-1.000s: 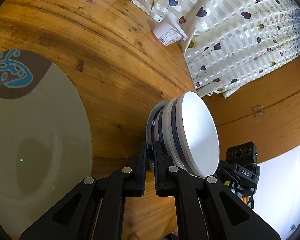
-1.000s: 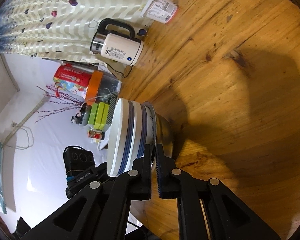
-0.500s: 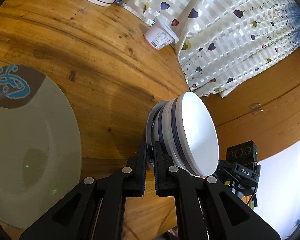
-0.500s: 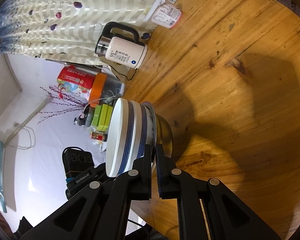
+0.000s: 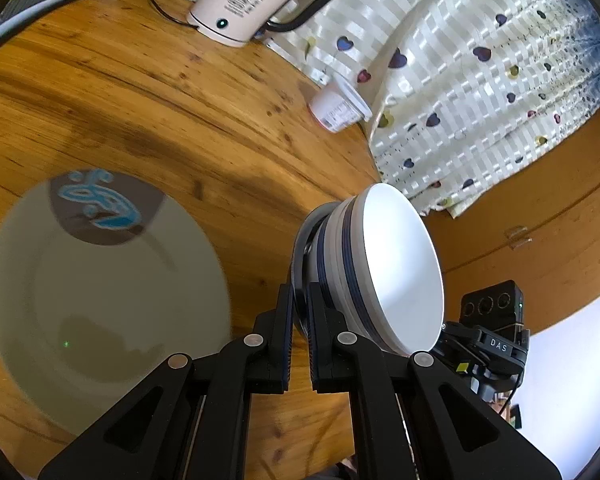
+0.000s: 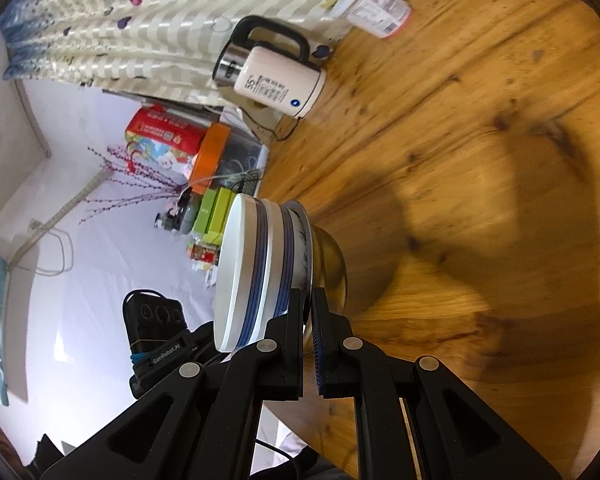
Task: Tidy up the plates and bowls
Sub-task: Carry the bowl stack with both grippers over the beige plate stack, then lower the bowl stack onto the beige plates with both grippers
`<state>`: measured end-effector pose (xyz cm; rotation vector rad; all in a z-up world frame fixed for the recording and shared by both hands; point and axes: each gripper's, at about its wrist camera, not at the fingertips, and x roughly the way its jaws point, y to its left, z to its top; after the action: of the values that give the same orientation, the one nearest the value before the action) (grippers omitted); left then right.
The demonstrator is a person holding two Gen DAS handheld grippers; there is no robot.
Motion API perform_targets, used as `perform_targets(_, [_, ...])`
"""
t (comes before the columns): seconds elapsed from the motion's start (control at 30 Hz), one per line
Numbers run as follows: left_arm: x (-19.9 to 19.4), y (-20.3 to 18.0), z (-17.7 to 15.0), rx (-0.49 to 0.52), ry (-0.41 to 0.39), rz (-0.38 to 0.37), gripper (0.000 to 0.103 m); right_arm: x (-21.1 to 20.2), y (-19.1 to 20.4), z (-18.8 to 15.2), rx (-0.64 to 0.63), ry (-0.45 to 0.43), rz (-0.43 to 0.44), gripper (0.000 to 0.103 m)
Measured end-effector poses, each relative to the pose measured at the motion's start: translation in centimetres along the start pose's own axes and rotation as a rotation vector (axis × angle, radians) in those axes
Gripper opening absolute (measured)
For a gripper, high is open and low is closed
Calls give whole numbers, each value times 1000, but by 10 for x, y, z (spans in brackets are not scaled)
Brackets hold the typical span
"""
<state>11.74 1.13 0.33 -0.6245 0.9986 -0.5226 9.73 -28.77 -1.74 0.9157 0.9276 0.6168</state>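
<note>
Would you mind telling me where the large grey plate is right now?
In the left wrist view the large grey plate lies flat on the wooden table, left of the left claw and the stack of bowls it grips.

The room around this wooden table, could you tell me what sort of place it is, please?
Probably a lived-in home: an electric kettle on the wooden table, a heart-print curtain behind, and stacked bowls.

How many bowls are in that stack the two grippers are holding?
3 can be made out: a white bowl on top, a blue-banded one under it, and a metal bowl at the bottom. More could be nested out of sight.
</note>
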Motion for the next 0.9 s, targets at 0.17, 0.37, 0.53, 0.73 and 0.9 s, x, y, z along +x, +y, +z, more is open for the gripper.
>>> perform_targets(0.17, [-18, 13, 1, -14, -30, 14, 5, 19, 14, 3, -23, 29, 10, 7])
perform_targets(0.37, [-36, 28, -1, -39, -61, 38, 5, 43, 28, 3, -46, 69, 19, 7])
perform_targets(0.53, [-50, 42, -3, -63, -83, 58, 5, 62, 36, 2, -61, 107, 27, 7])
perform_targets(0.73, [-67, 56, -4, -85, -107, 86, 5, 84, 43, 0, -71, 146, 40, 7])
perform_targets(0.9, [-80, 67, -5, -104, -126, 114, 5, 103, 49, 0, -73, 180, 50, 7])
